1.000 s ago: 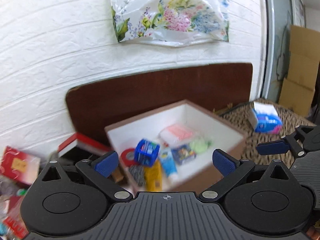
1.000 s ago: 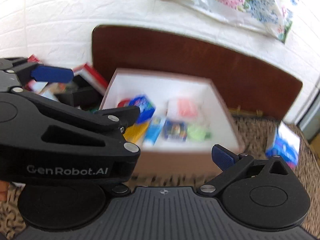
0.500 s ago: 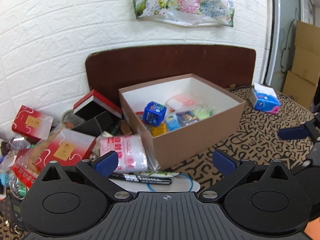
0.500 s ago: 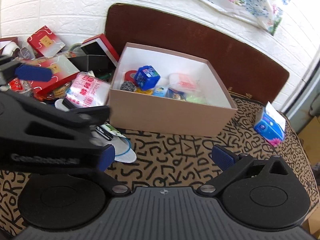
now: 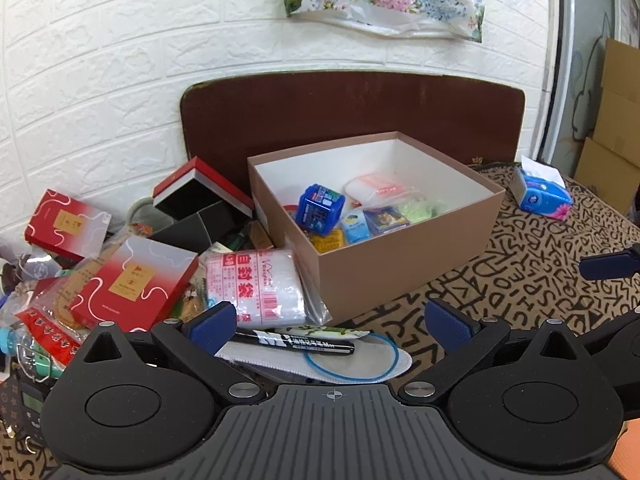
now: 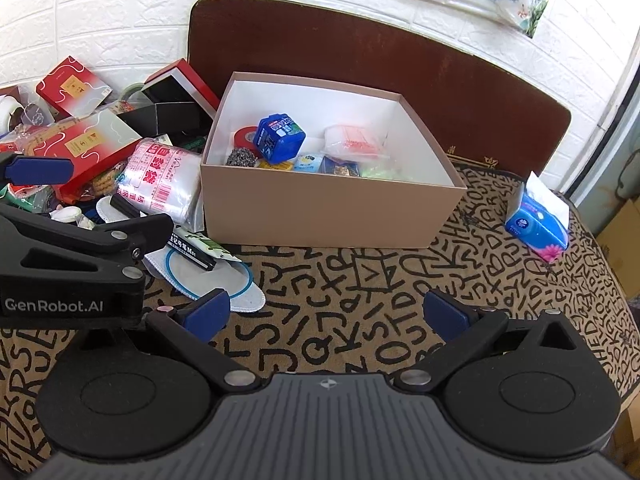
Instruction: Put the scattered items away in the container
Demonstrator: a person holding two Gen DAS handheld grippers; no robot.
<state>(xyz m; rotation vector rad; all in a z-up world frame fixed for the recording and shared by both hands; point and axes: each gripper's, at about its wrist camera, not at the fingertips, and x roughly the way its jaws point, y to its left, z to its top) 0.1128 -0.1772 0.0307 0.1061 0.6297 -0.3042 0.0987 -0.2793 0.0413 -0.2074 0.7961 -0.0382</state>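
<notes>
An open tan cardboard box (image 5: 404, 276) (image 6: 328, 216) stands on the patterned cloth and holds a blue cube-shaped pack (image 5: 320, 209) (image 6: 279, 138), a red tape roll (image 6: 245, 136), a steel scourer (image 6: 241, 157) and several small packets. Left of it lies a heap: a roll of clear bags with red print (image 5: 256, 284) (image 6: 162, 178), red gift boxes (image 5: 134, 284) (image 6: 86, 140), a black marker (image 5: 296, 340) (image 6: 190, 252) on a white insole (image 5: 360, 362) (image 6: 236, 284). My left gripper (image 5: 326, 322) is open just above the marker. My right gripper (image 6: 326, 312) is open over bare cloth in front of the box.
A blue tissue pack (image 5: 540, 194) (image 6: 538, 226) lies right of the box. A dark brown board (image 5: 352, 116) leans on the white brick wall behind. Cardboard sheets (image 5: 612, 128) stand far right. More clutter fills the far left edge.
Both grippers have drawn back and away from the box, so the heap on the left and the cloth in front came into view. Both stayed open and empty.
</notes>
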